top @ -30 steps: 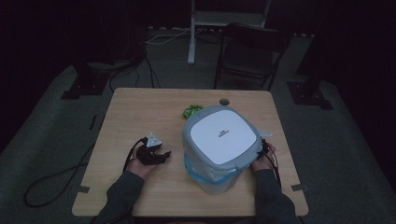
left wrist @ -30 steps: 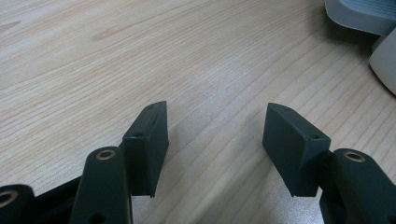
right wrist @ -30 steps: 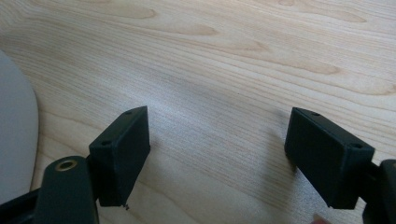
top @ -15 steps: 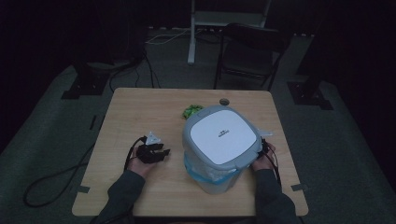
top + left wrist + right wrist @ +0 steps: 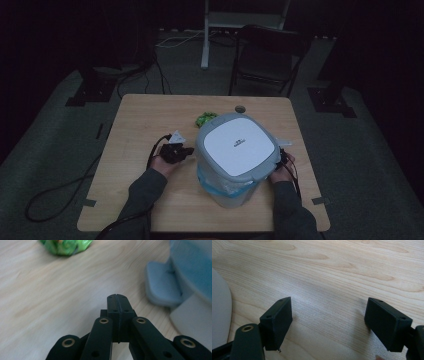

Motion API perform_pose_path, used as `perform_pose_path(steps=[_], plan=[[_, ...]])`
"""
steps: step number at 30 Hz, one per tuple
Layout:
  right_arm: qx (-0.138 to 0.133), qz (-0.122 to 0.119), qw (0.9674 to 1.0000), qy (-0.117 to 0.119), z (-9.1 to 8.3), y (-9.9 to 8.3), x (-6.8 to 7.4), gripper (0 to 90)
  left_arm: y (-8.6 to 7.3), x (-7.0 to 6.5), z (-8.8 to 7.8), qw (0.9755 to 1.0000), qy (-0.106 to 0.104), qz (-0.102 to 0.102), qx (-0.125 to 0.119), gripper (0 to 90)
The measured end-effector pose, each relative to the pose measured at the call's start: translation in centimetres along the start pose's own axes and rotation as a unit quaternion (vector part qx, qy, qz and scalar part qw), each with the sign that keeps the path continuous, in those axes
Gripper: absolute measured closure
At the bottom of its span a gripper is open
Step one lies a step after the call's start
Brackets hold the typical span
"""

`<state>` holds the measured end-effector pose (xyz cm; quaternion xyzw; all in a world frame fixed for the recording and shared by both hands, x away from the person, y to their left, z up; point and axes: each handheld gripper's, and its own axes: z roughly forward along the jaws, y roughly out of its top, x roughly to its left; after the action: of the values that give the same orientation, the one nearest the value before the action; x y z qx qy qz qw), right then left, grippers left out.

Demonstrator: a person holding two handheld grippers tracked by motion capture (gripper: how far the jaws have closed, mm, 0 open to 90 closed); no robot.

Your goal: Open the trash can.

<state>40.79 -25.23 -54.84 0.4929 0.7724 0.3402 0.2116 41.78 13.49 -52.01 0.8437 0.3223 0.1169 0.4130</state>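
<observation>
Matt wood table (image 5: 150,125); smooth grey plastic bin (image 5: 235,150); glossy green wrapper (image 5: 205,119).

dim high view, blurred close-ups

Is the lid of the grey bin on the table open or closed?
Closed. In the high view the lid lies flat over the whole top of the bin, and the bin stands upright on the table.

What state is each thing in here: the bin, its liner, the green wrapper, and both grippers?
Bin: upright on the table, lid closed.
Liner: fitted in the bin, blue edge showing under the lid.
Green wrapper: crumpled, lying on the table behind the bin, untouched.
Left gripper: jaws just closed, shut on nothing, left of the bin.
Right gripper: open, empty, right of the bin.
</observation>
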Motion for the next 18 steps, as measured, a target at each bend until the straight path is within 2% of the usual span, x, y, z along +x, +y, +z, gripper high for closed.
perform_pose_path(steps=[5,10,14,18], plan=[[0.000,0.000,1.0000,0.000,0.0,0.0,0.0,21.1,1.3,-0.5,1.4,0.9998,-0.015,0.010,-0.005,90.0],[0.000,0.000,1.0000,0.000,0.0,0.0,0.0,21.2,1.6,-0.9,2.2,0.9991,-0.039,0.012,-0.012,90.0],[0.000,0.000,1.0000,0.000,0.0,0.0,0.0,21.2,1.6,-1.3,3.1,0.9986,-0.048,0.020,-0.001,90.0],[0.000,0.000,1.0000,0.000,0.0,0.0,0.0,21.2,1.3,-1.5,4.0,0.9983,-0.053,0.020,0.011,90.0]])
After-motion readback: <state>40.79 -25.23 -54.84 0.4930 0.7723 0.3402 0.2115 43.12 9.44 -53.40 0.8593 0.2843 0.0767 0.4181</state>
